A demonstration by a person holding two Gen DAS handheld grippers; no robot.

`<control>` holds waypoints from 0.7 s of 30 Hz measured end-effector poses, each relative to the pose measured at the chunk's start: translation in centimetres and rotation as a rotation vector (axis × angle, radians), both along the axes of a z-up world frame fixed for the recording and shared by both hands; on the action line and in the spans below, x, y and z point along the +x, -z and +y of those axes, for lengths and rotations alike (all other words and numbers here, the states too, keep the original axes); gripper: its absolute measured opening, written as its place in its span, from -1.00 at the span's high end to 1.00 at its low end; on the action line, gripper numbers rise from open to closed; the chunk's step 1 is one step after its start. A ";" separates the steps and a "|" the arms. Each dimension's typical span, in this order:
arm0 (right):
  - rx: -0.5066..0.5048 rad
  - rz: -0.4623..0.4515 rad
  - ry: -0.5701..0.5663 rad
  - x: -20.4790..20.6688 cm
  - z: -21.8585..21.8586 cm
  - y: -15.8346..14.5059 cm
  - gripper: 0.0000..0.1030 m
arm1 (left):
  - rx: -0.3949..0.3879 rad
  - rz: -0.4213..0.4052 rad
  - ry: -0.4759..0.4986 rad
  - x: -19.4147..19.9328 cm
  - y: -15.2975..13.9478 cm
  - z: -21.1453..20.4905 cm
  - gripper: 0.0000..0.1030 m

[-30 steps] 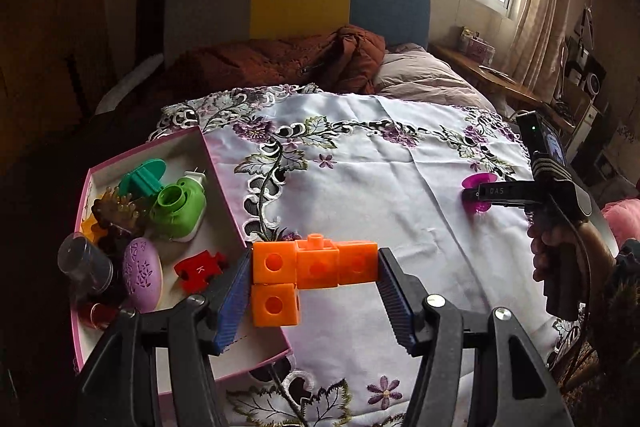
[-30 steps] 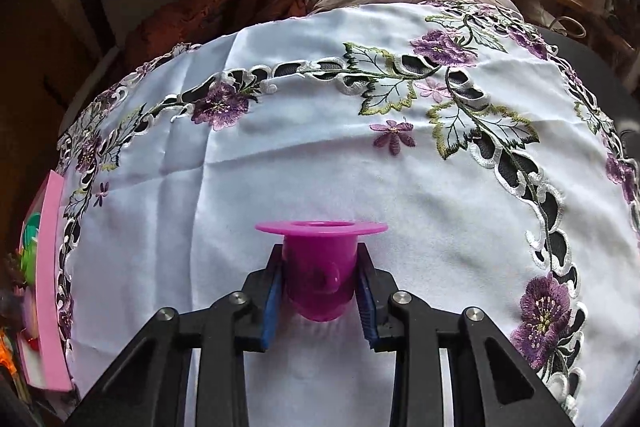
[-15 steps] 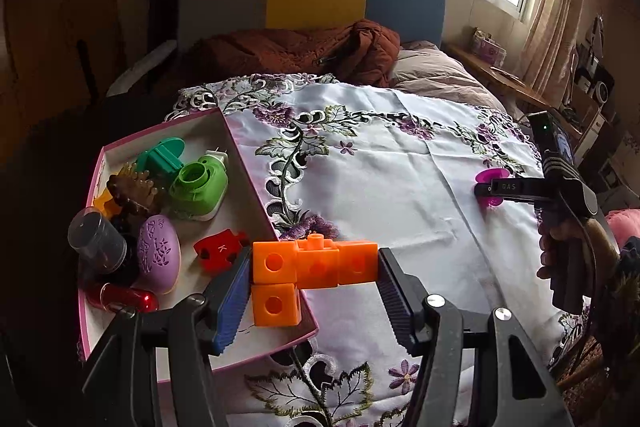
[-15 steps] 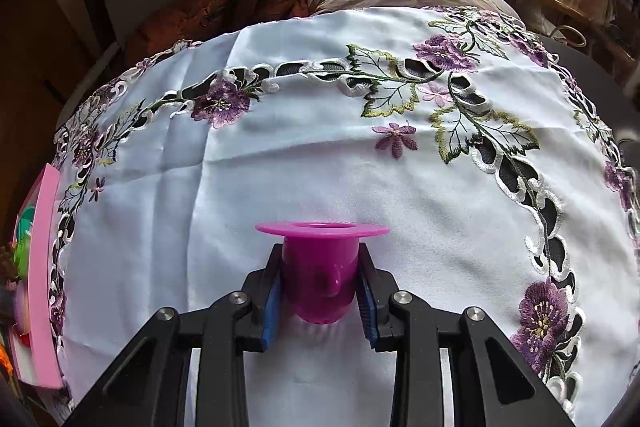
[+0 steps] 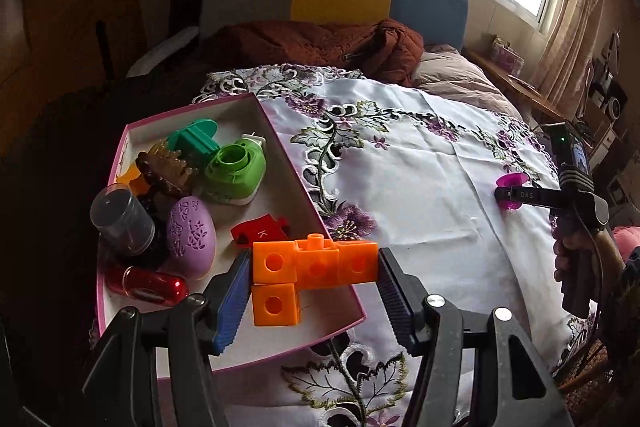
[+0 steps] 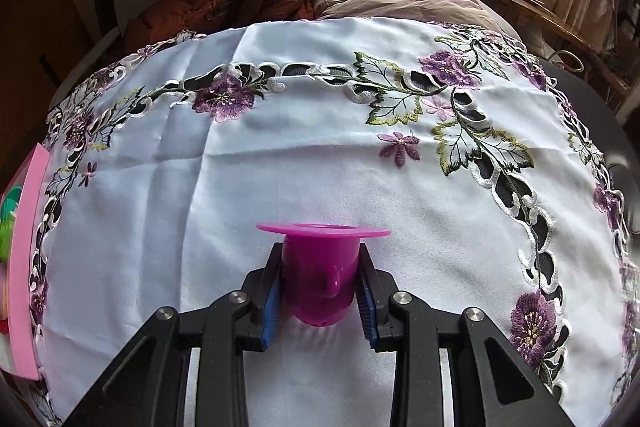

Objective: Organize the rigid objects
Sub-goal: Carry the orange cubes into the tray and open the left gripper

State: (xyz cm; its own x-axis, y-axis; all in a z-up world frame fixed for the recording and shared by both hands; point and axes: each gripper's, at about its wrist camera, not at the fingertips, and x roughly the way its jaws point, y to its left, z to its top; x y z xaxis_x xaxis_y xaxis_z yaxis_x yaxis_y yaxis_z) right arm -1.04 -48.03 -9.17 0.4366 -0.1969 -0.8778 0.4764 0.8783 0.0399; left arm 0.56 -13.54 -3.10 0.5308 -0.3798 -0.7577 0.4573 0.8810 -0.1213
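The left gripper [image 5: 314,291] pinches the orange block piece [image 5: 310,273], four cubes joined in an L shape, between its blue pads [image 5: 230,297]; both pads press on the ends of the top row. The piece hangs just above the near corner of the pink box [image 5: 340,259], and ahead and to the left of the claw the box already holds a green plug-in device [image 5: 234,173], a purple egg [image 5: 191,237], a red puzzle piece [image 5: 260,229], a red capsule [image 5: 150,285] and a clear jar [image 5: 120,219]. The right gripper [image 6: 320,293] is closed on the body of a magenta cup [image 6: 320,277] with a wide rim, low over the embroidered tablecloth [image 6: 280,167]; the box wall is far to the left of this claw. One risk is that the block piece, if released here, lands on the box wall and tips out onto the cloth. The lower cube could also catch the edge. The cup is round and smooth, so it may rotate or slip between the pads during the long carry to the box.
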 end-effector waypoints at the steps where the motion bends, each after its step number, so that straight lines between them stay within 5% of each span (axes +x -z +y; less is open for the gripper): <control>1: -0.005 0.001 -0.003 0.0 0.0 0.0 0.36 | -0.002 -0.001 -0.009 0.1 -0.1 0.5 -0.19; 14: -0.044 0.014 -0.025 0.1 0.4 0.0 0.36 | -0.013 -0.004 -0.244 1.2 -0.6 10.9 -0.19; 21: -0.053 0.018 -0.030 0.0 0.5 -0.1 0.37 | -0.011 0.029 -0.301 1.1 0.5 13.3 -0.19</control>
State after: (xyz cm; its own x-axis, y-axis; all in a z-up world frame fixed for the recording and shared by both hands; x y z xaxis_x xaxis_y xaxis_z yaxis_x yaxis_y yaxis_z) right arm -0.99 -47.51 -9.09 0.4275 -0.2304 -0.8741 0.4503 0.8927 -0.0151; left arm 1.63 -0.19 -3.62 0.5988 -0.2171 -0.7709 0.1718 0.9750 -0.1412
